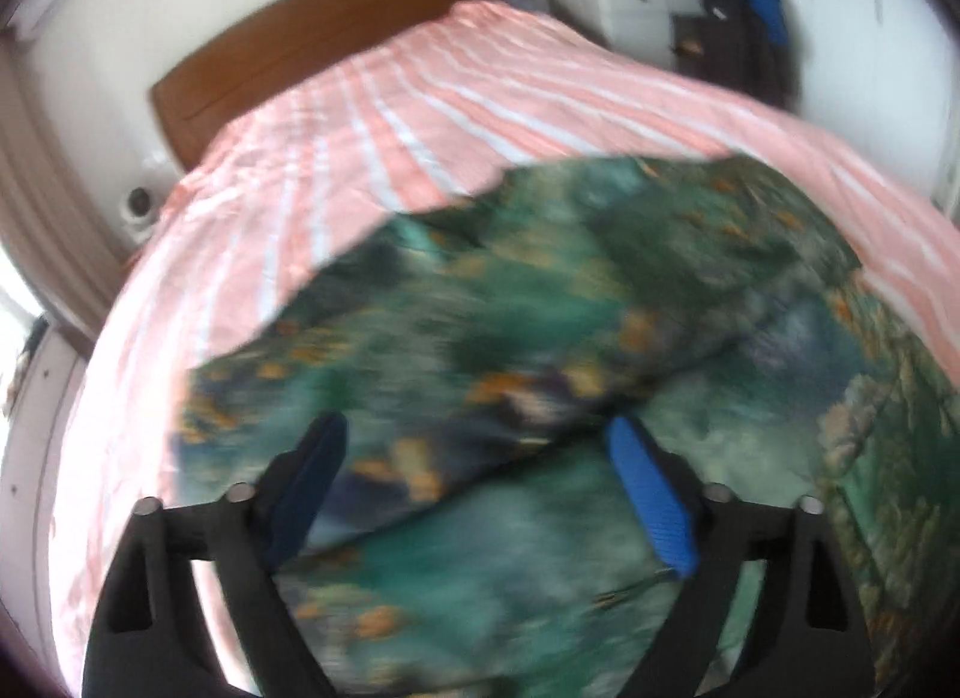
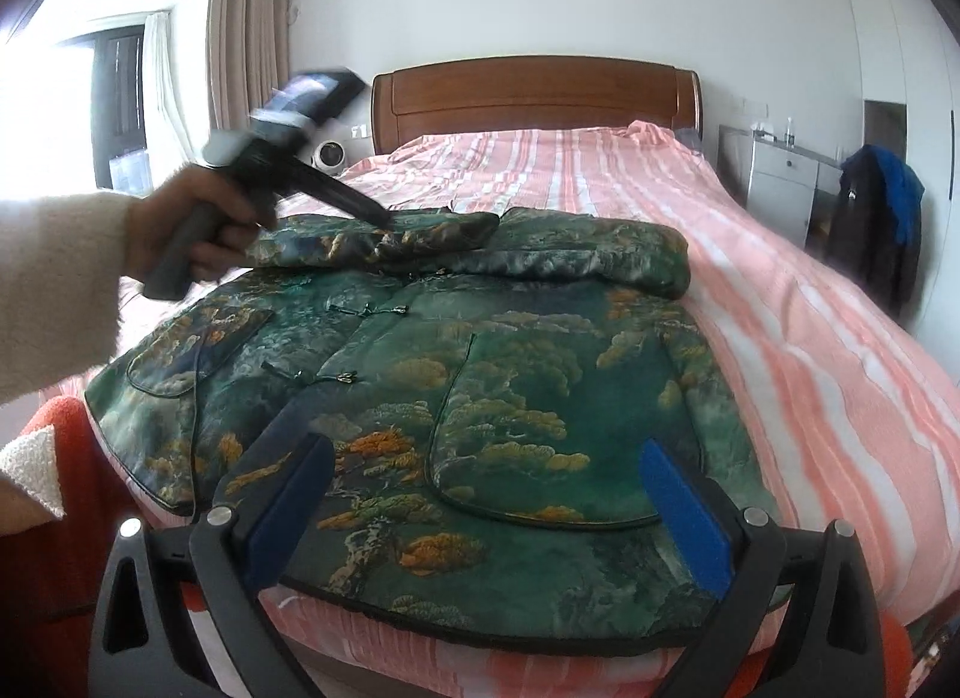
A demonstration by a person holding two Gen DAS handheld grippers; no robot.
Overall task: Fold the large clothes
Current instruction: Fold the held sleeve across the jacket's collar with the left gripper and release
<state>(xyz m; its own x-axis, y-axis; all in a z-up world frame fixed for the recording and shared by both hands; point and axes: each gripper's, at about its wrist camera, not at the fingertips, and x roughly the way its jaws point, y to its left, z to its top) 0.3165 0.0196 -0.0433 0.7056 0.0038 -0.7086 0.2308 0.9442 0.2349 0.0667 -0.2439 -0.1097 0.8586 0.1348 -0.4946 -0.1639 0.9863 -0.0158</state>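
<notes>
Right gripper: fingers spread wide, empty, above jacket hem
Left gripper: fingers apart, gripping nothing
Jacket: green, landscape-patterned, sleeve folded across its top
Bed: pink striped cover

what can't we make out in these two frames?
- Left wrist view: motion blur smears the green jacket; fold lines and fasteners unreadable.
- Right wrist view: the left gripper tips are blurred, contact with the folded sleeve unclear.
- Right wrist view: the right gripper hides the jacket hem.
</notes>
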